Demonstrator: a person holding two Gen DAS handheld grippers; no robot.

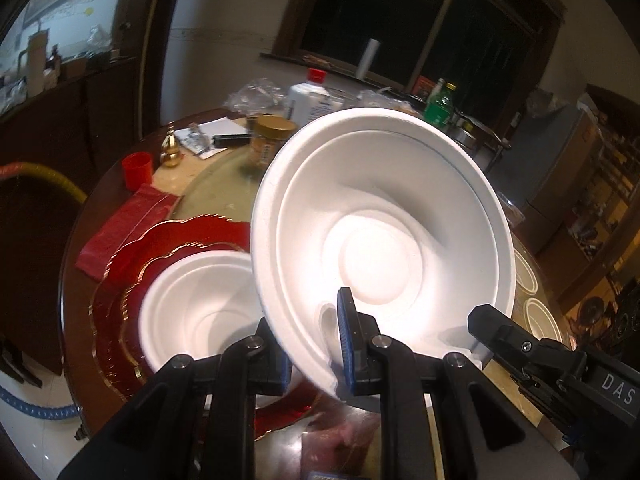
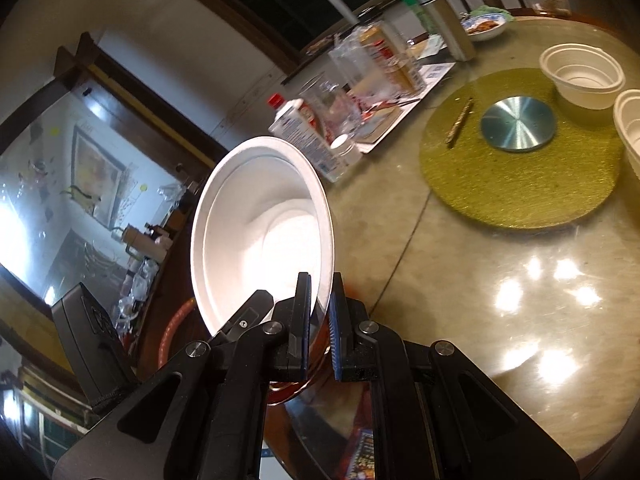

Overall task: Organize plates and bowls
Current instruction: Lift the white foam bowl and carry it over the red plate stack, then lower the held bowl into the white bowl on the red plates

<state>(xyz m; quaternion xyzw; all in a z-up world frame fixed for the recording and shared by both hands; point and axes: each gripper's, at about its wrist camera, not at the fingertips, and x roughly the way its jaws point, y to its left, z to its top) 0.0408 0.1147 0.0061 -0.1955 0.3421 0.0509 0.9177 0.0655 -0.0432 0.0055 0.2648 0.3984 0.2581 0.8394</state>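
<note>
My left gripper (image 1: 314, 344) is shut on the rim of a white foam bowl (image 1: 384, 220), held tilted above the table. My right gripper (image 2: 320, 316) is shut on the same bowl's rim (image 2: 260, 232); it shows at the lower right of the left wrist view (image 1: 480, 320). Below sits another white foam bowl (image 1: 200, 304) on stacked red plates with gold scalloped edges (image 1: 120, 292). More white foam bowls stand on the table in the right wrist view (image 2: 582, 76), with another at the frame edge (image 2: 630, 128).
A round marble table (image 2: 480, 280) carries a green-gold turntable (image 2: 520, 184) with a metal disc. Bottles, a jar (image 1: 272, 140), a red cup (image 1: 137, 170), a red cloth (image 1: 120, 232) and clutter crowd the far side. A dish of food (image 2: 484, 26) stands far back.
</note>
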